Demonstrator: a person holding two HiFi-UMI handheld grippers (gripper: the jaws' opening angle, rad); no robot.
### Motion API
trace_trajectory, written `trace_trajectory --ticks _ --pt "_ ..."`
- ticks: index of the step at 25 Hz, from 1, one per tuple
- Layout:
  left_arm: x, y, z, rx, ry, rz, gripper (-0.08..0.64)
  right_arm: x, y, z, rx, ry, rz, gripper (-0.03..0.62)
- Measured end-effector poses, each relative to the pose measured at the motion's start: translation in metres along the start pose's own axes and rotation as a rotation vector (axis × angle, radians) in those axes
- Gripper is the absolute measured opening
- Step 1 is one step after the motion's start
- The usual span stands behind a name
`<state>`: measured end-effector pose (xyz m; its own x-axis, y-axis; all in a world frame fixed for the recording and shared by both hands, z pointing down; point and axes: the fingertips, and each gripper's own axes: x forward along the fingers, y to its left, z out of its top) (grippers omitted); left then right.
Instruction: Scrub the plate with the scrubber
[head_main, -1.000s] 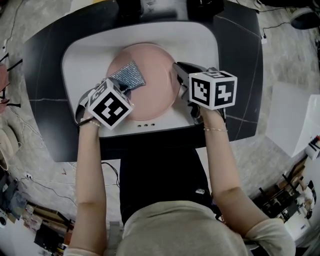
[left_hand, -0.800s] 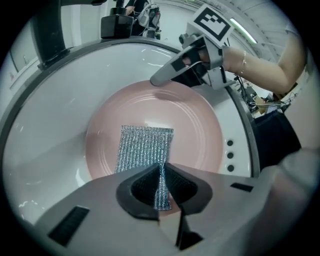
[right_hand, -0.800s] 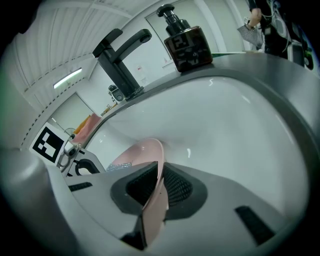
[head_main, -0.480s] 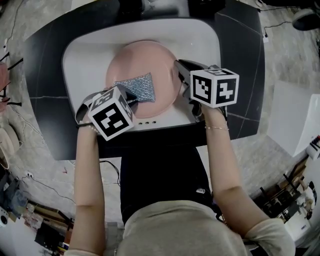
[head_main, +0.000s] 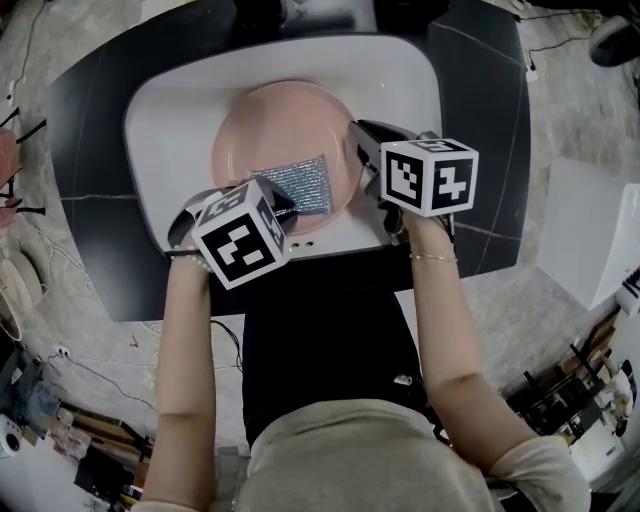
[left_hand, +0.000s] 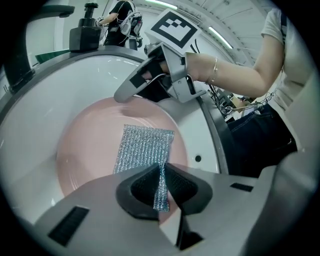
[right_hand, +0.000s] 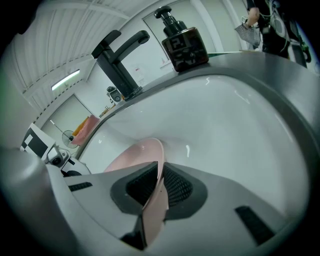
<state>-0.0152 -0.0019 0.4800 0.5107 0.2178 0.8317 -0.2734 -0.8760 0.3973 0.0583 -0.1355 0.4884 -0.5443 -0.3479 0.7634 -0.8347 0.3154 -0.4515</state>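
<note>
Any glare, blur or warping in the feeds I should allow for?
Head view: even light, sharp, edges slightly bowed. Left gripper view: strong fisheye, dark corners, scrubber crisp. Right gripper view: fisheye, small glints on the sink wall, plate rim soft.

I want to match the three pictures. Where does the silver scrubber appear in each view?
Head view: the scrubber lies on the lower right part of the pink plate.
Left gripper view: centre, spread on the pink plate, its near end pinched by the left hand-held gripper.
Right gripper view: not in it.
Shared landmark: the pink plate, seen nearly edge-on in the right gripper view, its rim clamped by the right hand-held gripper.
</note>
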Motion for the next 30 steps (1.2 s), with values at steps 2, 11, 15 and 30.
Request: trace_trajectory --ticks 2,11,15,30 --pt "0.002 0.001 0.003 -0.004 0.001 0.002 0.052 -0.001 0.0 0.003 -0.006 -0.005 -0.006 0.049" --pt "0.009 0.007 0.016 -0.015 0.0 0.003 0.052 0.001 -0.002 0.002 -0.005 -0.007 -0.015 0.048" --pt "0.009 0.008 0.025 -0.02 -0.028 0.011 0.054 0.0 -0.001 0.004 -0.002 -0.011 -0.015 0.048" --pt "0.013 0.037 0.056 -0.093 -0.136 0.083 0.054 0.001 -0.003 0.003 -0.006 -0.001 -0.013 0.048"
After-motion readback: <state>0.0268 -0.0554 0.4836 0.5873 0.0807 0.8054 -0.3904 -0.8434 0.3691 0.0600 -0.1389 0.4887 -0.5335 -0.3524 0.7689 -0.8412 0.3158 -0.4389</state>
